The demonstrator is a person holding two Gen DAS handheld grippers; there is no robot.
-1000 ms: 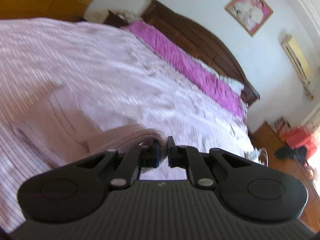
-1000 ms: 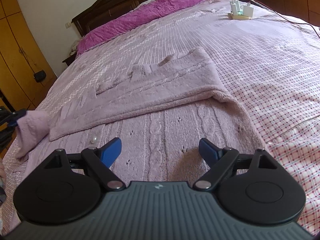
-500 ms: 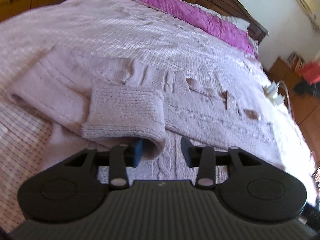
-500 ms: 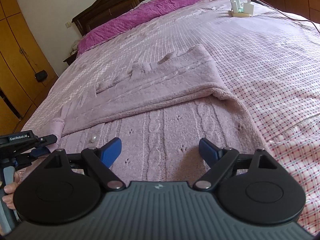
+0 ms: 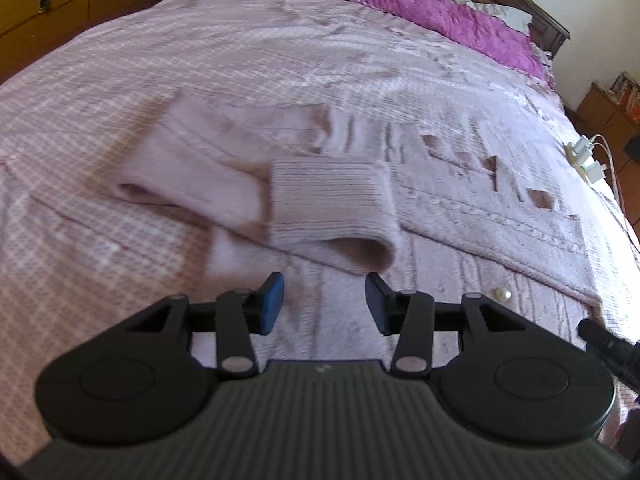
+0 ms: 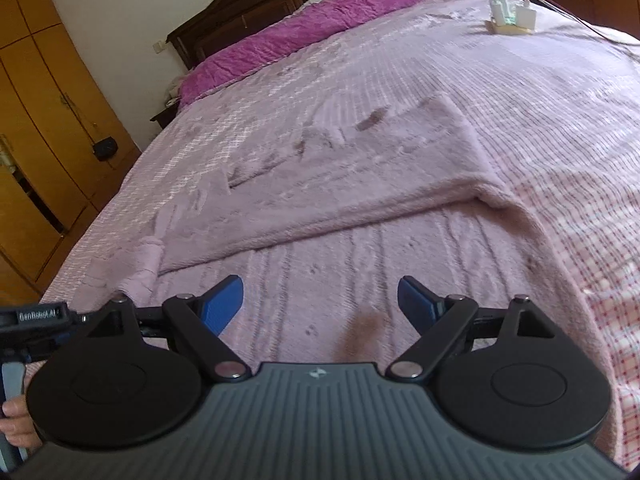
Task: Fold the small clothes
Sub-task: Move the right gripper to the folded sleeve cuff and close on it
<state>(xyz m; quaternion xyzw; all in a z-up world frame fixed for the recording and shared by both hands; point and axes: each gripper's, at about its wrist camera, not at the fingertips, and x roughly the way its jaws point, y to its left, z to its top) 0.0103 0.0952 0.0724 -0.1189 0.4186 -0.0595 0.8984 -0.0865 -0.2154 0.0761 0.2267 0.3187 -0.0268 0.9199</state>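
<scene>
Sweater cuff [image 5: 332,204] just beyond released left gripper [image 5: 324,302] fingers, right gripper [image 6: 320,306] fingers spread above sweater [image 6: 360,184]

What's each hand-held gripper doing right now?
Left hand-held gripper: open, just released the pink knitted sweater's ribbed cuff.
Right hand-held gripper: open, empty.

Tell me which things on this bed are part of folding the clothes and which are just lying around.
Part of the job:
pink knitted sweater
its sleeve cuff
left gripper
right gripper

Just lying about:
power strip with chargers
magenta blanket
</scene>
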